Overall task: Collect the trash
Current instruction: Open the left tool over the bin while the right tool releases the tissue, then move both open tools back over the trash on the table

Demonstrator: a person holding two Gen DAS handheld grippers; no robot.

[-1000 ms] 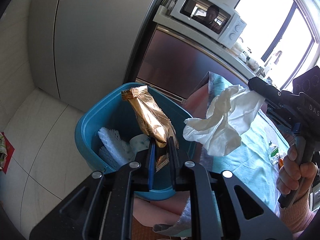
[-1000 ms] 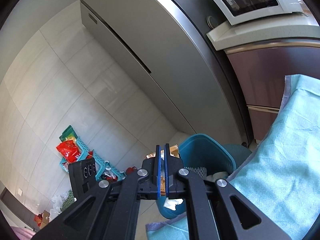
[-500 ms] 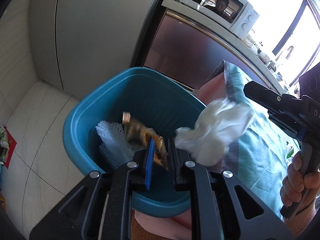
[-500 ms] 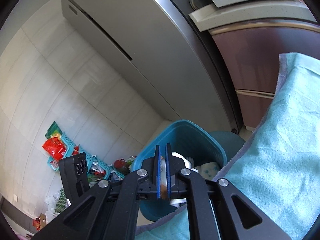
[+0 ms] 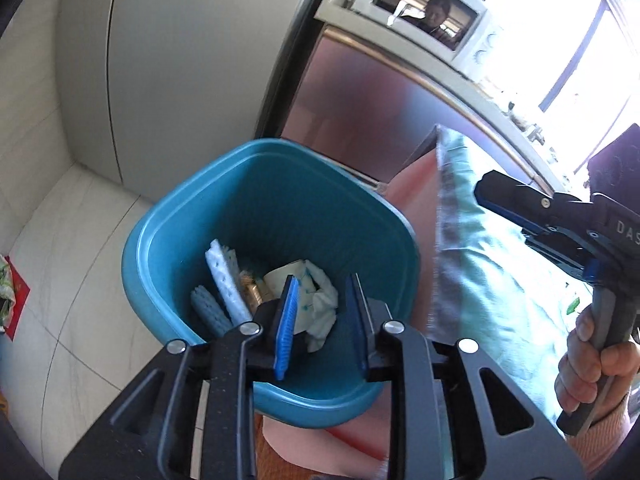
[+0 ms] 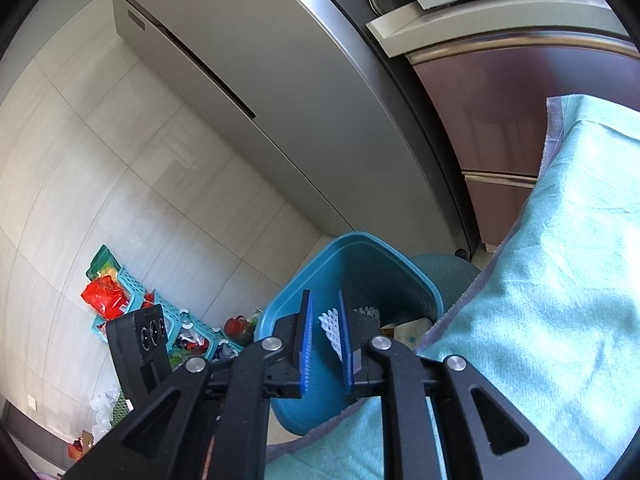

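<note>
Both our loads have left the jaws since a second ago: the gold wrapper (image 5: 251,290) and the white tissue (image 5: 322,312) now lie in the blue bin (image 5: 168,240).
We see our left gripper (image 5: 323,322) and right gripper (image 6: 325,344) opening, nothing between the pads; our left view alone shows the bin's floor with white foam netting (image 5: 225,280) and our right hand (image 5: 590,364), our right view alone the far-left floor baskets (image 6: 132,300) and teal cloth (image 6: 560,280).

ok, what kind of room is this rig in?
Most likely a home kitchen: a white microwave sits on a counter over glossy cabinet fronts, next to a tall grey fridge, with a tiled floor. A blue bin stands beside a table under a teal cloth.
</note>
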